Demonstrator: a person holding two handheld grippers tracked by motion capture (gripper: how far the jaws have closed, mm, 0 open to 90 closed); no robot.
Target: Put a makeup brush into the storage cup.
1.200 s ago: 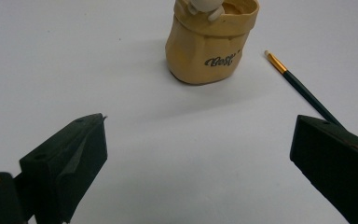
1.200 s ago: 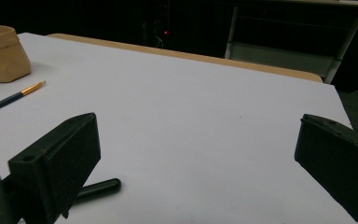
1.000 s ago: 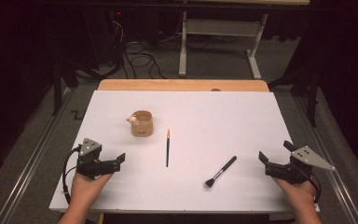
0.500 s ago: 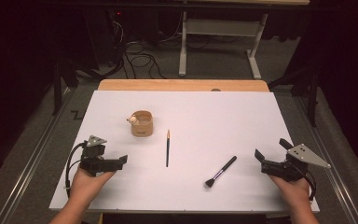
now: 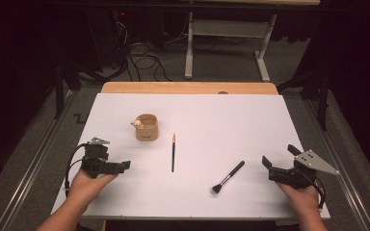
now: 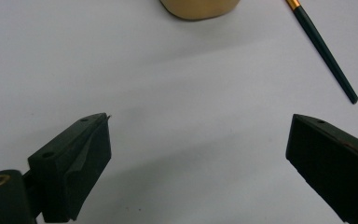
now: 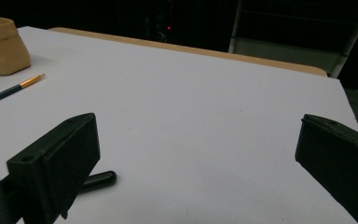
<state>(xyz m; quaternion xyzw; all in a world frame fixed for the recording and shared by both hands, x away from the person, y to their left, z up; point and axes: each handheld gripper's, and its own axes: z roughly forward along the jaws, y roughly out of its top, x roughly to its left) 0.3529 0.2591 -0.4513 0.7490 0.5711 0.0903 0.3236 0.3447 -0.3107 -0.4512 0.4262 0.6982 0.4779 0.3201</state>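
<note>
While both grippers gape empty, the makeup brush [image 5: 229, 176] lies diagonally.
Its bristles point toward the near-left, handle toward the right gripper [image 5: 278, 163]; left gripper [image 5: 124, 166] stands well apart.

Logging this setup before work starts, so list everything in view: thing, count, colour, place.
table: 1, white top with a wooden far edge, centre.
cup: 1, tan, left of centre, a small pale thing at its rim.
thin brush: 1, dark handle with gold ferrule, centre, right of the cup.
makeup brush: 1, black, lying flat right of centre, near side.
frame: 1, pale metal, floor beyond the table.
cables: several, black, floor, far left.
left hand-held gripper: 1, black, near left, open.
right hand-held gripper: 1, black, near right, open.
</note>
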